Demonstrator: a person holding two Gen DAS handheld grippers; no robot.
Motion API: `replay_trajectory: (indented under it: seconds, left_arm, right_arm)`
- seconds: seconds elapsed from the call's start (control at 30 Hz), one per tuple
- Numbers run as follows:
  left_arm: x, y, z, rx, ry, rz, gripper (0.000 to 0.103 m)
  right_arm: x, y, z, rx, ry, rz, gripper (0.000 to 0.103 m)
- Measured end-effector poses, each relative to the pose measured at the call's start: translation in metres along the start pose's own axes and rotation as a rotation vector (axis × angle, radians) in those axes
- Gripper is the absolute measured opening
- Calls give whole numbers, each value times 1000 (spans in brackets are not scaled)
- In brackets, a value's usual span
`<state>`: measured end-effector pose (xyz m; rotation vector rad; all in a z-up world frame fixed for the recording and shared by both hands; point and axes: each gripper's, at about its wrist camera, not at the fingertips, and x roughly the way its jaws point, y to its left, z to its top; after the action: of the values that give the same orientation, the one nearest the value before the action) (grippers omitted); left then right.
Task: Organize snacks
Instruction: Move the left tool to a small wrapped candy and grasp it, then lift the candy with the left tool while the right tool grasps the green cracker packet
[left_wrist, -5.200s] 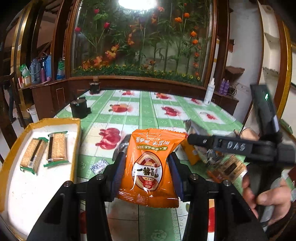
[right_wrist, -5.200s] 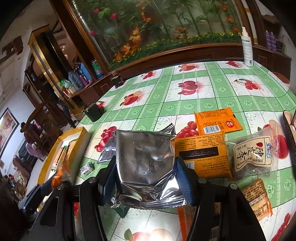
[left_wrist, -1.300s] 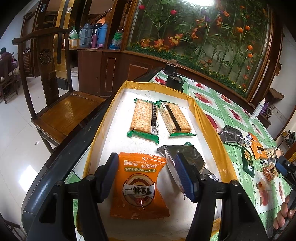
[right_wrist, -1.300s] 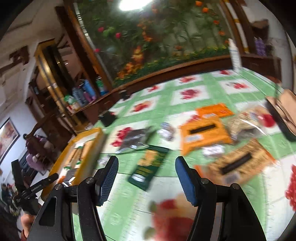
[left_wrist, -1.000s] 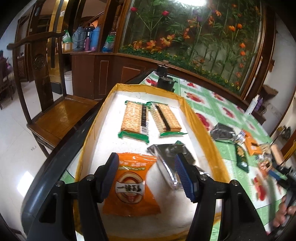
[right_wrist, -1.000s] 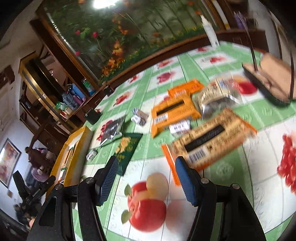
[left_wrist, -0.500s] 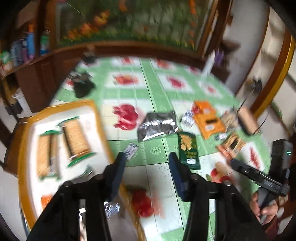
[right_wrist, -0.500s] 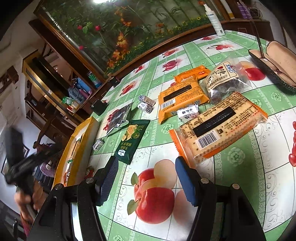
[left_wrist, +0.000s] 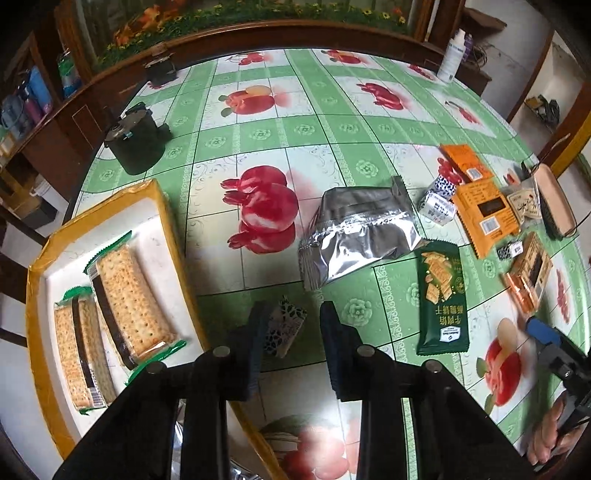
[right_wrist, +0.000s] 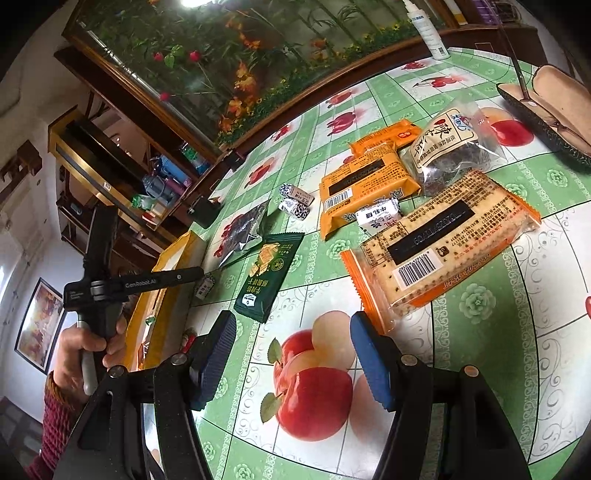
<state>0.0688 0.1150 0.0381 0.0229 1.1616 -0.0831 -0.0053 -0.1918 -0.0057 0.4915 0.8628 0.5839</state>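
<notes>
Small patterned candy (left_wrist: 284, 326) on tablecloth beside yellow tray (left_wrist: 164, 206), between left gripper (left_wrist: 290, 328) jaws; jaws just been closing, not yet pinching, likely next pick. Right gripper (right_wrist: 291, 350) wide open, empty, hovering near orange cracker pack (right_wrist: 439, 243).

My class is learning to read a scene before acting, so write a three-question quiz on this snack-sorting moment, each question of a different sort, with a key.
1. Multiple choice: what lies between the fingers of the left gripper?
A. a silver foil pouch
B. a small black-and-white wrapped candy
C. a dark green cracker packet
2. True or false: the right gripper is clamped on a snack.
3. Fill in: ___ green-edged cracker packs show in the yellow-rimmed tray.

Key
1. B. The jaws have just been closing around it, but the pads do not yet press it.
2. False. Its jaws stand open and empty over the tablecloth.
3. Two.
</notes>
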Motion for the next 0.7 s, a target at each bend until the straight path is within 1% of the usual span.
replay_trajectory:
  seconds: [0.03, 0.13, 0.27, 0.33, 0.4, 0.43, 0.53, 0.7]
  left_arm:
    - [2, 0, 1, 6, 9, -2, 28]
    - [10, 0, 0, 21, 40, 25, 28]
    - [17, -7, 2, 47, 60, 53, 28]
    - [17, -13, -1, 61, 68, 49, 25]
    - [18, -19, -7, 72, 78, 38, 18]
    - [17, -25, -12, 77, 81, 15, 18]
    - [14, -38, -24, 90, 60, 2, 18]
    - [12, -37, -30, -14, -2, 18, 19]
  right_arm:
    - [0, 0, 0, 2, 1, -1, 69]
    - [0, -2, 1, 9, 0, -3, 69]
    - [0, -2, 1, 7, 1, -6, 69]
    - [0, -3, 1, 5, -1, -6, 69]
    - [-1, -3, 1, 6, -3, -5, 69]
    - [0, -4, 1, 7, -2, -5, 69]
    - [0, -3, 2, 7, 1, -7, 69]
    - [0, -3, 1, 7, 0, -7, 69]
